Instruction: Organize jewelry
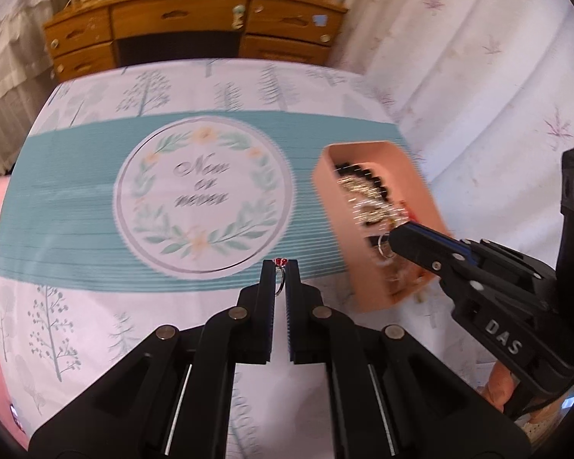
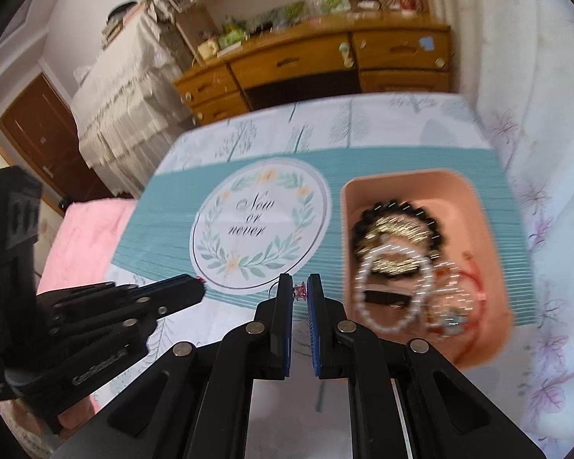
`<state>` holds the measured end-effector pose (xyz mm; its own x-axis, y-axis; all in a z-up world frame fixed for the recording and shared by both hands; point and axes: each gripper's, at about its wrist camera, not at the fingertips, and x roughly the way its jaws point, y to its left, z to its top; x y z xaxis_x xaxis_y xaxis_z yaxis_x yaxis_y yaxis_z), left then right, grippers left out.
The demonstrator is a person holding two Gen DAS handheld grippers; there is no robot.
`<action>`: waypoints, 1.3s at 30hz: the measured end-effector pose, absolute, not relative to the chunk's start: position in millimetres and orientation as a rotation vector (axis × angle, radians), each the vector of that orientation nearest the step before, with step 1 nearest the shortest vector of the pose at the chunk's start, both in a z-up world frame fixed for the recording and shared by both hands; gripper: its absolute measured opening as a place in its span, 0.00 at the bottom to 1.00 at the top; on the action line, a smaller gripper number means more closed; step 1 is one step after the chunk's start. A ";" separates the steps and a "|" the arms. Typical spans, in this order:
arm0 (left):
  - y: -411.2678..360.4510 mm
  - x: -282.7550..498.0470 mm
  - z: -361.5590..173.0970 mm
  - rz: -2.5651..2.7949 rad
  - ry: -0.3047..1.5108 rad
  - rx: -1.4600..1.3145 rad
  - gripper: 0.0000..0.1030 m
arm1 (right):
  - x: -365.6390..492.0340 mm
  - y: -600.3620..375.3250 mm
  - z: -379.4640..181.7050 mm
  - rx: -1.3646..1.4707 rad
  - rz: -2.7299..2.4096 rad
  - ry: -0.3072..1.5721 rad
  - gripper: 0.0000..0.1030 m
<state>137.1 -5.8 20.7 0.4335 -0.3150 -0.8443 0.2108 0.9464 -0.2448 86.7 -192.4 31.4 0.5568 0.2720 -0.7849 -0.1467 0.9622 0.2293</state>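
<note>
My left gripper [image 1: 280,267] is shut on a silver ring with a red stone [image 1: 280,262], held above the patterned tablecloth [image 1: 95,229]. It also shows at the left of the right wrist view as the left gripper [image 2: 199,286]. My right gripper [image 2: 300,288] is shut on a thin ring with a pink stone [image 2: 299,290]. From the left wrist view the right gripper [image 1: 392,243] hangs over the pink box [image 1: 325,176], with the ring's hoop [image 1: 382,248] at its tip. The pink box [image 2: 490,237] holds a black bead bracelet [image 2: 421,208], a pearl bracelet [image 2: 363,306], gold chains and other pieces.
The tablecloth bears a round "Now or never" wreath print [image 2: 260,229]. A wooden desk with drawers [image 2: 306,65] stands beyond the table. A white flowered curtain [image 2: 535,153] hangs on the right, and a pink blanket [image 2: 84,237] lies on the left.
</note>
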 end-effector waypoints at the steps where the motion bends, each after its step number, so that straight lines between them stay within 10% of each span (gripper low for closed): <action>1: -12.8 137.0 24.6 -0.336 1.067 -0.101 0.03 | 81.7 -200.4 38.1 0.149 0.246 0.932 0.08; 14: -116.7 157.5 55.2 -0.395 0.986 0.001 0.03 | 52.7 -297.9 65.8 0.212 0.124 0.832 0.08; 35: -185.4 251.5 -45.3 -0.445 1.155 -0.013 0.04 | 115.0 -317.6 -17.3 0.196 0.052 0.928 0.08; 39: -183.0 252.0 -50.9 -0.453 1.174 -0.024 0.16 | 119.7 -318.2 -24.5 0.210 0.054 0.944 0.08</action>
